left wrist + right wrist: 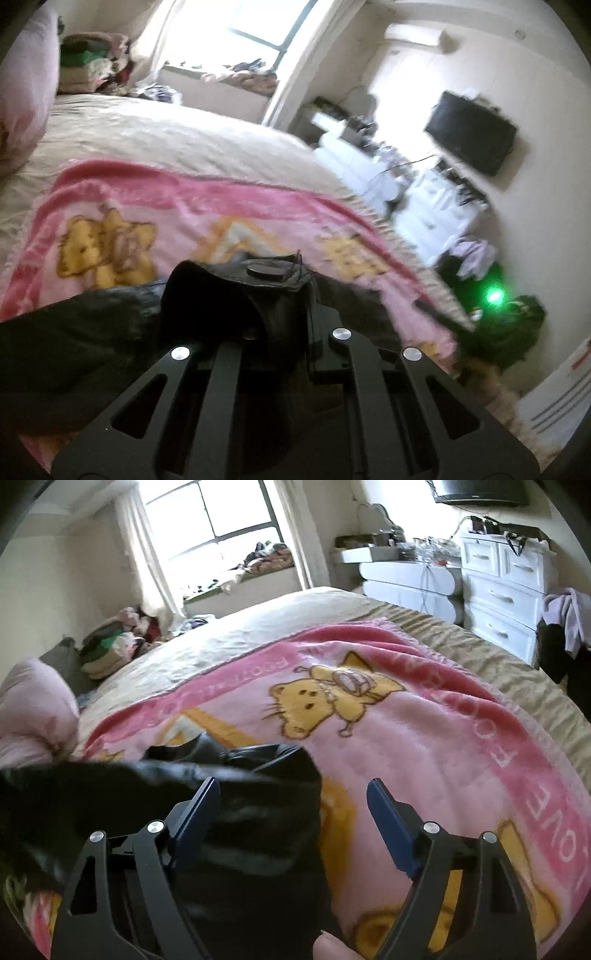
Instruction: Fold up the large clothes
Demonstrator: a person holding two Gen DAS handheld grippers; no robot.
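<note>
Your left gripper (pixel 280 295) is clamped tight on a fold of the black garment (pixel 92 332), with a round black button (pixel 267 269) sitting on the bunched cloth just past the jaws. From that pinch the garment trails off to the left and lies across the near edge of the pink blanket (pixel 184 218).

Your right gripper (pixel 293 790) stands wide apart, its blue pads (pixel 388 823) clear of any cloth; nothing is pressed between them. The left finger overlaps the black garment (pixel 258 849) in that view, while the right finger hangs over bare pink blanket (pixel 424 746). Whether the left finger touches the cloth you cannot tell from here. A fingertip (pixel 332 945) of yours shows at the bottom edge of the right wrist view.

The garment rests on the near part of the blanket, towards its left side. The blanket carries yellow cartoon animals (pixel 314 705) and covers the near half of the bed (pixel 258 627); a beige cover runs on to the far edge.

Beyond the bed's far right corner stand white drawers (pixel 498 590), and behind the far edge is a bright window (pixel 214 520). A pile of clothes (pixel 118 638) lies at the far left of the bed.
</note>
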